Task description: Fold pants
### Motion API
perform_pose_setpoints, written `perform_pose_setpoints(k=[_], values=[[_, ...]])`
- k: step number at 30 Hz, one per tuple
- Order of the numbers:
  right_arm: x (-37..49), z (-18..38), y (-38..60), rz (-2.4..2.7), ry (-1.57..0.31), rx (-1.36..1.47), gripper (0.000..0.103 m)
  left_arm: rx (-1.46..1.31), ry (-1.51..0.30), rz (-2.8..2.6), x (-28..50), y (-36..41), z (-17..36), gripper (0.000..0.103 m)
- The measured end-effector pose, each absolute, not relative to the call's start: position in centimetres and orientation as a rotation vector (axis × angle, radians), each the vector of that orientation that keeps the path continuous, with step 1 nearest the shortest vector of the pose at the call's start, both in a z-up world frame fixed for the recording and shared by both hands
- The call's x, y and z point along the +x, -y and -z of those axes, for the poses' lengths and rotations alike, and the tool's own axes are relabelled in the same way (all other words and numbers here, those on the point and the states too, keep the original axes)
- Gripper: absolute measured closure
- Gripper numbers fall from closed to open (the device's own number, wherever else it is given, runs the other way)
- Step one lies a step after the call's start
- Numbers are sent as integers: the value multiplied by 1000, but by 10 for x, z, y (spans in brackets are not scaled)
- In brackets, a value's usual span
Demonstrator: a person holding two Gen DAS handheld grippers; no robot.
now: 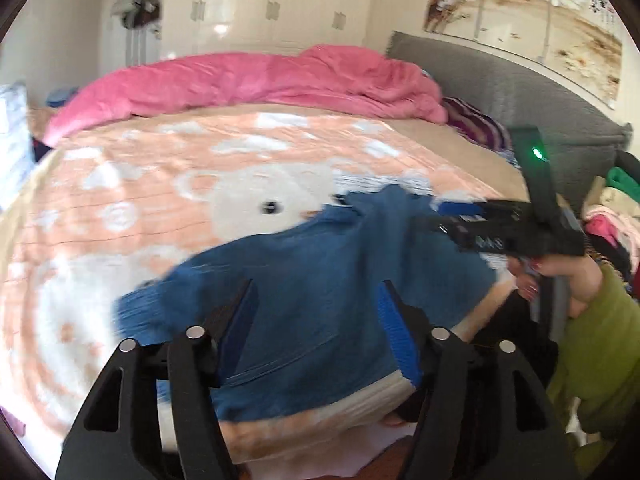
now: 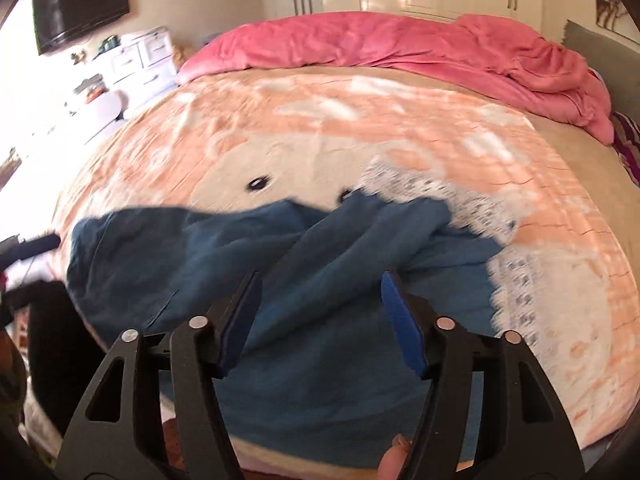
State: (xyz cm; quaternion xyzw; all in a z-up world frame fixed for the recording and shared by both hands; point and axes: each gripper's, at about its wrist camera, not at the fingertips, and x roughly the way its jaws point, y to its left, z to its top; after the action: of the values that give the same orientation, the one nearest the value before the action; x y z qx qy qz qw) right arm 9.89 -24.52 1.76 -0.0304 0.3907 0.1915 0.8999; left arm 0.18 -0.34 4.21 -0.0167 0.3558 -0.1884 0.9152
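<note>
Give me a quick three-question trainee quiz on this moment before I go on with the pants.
1. True or false: the left gripper is clamped on the blue pants.
2. Which item lies bunched along the far side of the bed? A) pink duvet B) green towel C) white pillow
3. Fill in: the pants lie crumpled on a peach ____ printed with a bear face.

Key: 1 false, both the left and the right gripper stand open above the cloth; 2 A; 3 blanket.
</note>
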Motion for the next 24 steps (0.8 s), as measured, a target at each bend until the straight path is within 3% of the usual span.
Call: perform_pose_setpoints(k=[12,21,24], values=[[188,-14,263,-353,-902,-57,37,-87,-958,559,86,80,26,47],[246,10,222,-349,-953,-127,37,-182,-960,612,95,82,55,82],[267,20,211,-326,-987,-135,37,-172,-940,669,91,85,55,82]])
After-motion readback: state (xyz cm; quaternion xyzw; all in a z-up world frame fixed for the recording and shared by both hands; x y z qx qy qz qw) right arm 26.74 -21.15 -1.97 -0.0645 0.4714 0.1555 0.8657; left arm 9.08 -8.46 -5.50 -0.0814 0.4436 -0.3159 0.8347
